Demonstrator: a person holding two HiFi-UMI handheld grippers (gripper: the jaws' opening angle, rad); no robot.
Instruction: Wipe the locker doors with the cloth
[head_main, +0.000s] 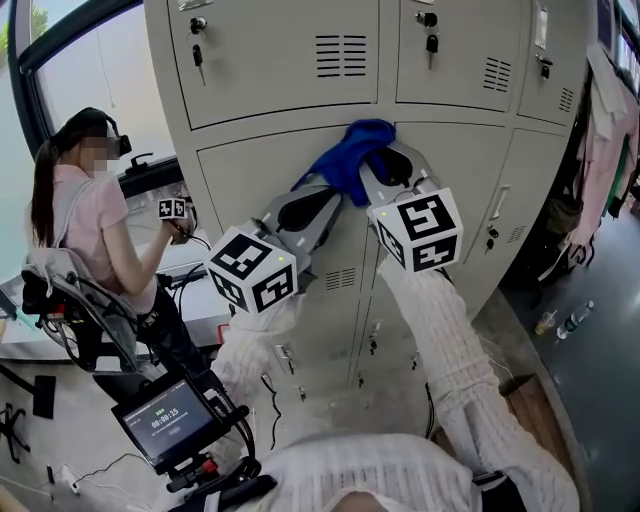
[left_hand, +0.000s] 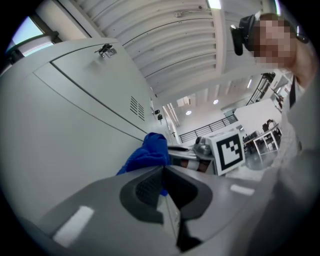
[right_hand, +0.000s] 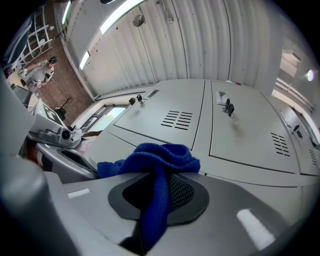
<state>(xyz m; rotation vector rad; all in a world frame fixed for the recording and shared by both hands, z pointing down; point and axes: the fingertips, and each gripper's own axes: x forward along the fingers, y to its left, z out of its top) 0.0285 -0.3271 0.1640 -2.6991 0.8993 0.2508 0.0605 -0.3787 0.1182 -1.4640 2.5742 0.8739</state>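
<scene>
Right gripper (right_hand: 161, 181) fingers pinched the blue cloth (right_hand: 150, 159), bunched just ahead of them at the locker door (head_main: 260, 170). Left gripper (left_hand: 164, 175) fingers were pressed together, cloth just beyond their tips.

Person (head_main: 85, 215): seated left, pink top.
Screen (head_main: 168, 420): lower left, showing digits.
Bottles (head_main: 575, 320): two, on floor (head_main: 600, 390) at right.
Clothes (head_main: 605, 130): hanging at right edge.

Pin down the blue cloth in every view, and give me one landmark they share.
Head view: blue cloth upper middle, on the locker front.
Left gripper view: blue cloth at centre, just past the closed jaws of the left gripper.
Right gripper view: blue cloth lower centre, pinched in the jaws of the right gripper.
Shared landmark: the upper door's vent slots.
</scene>
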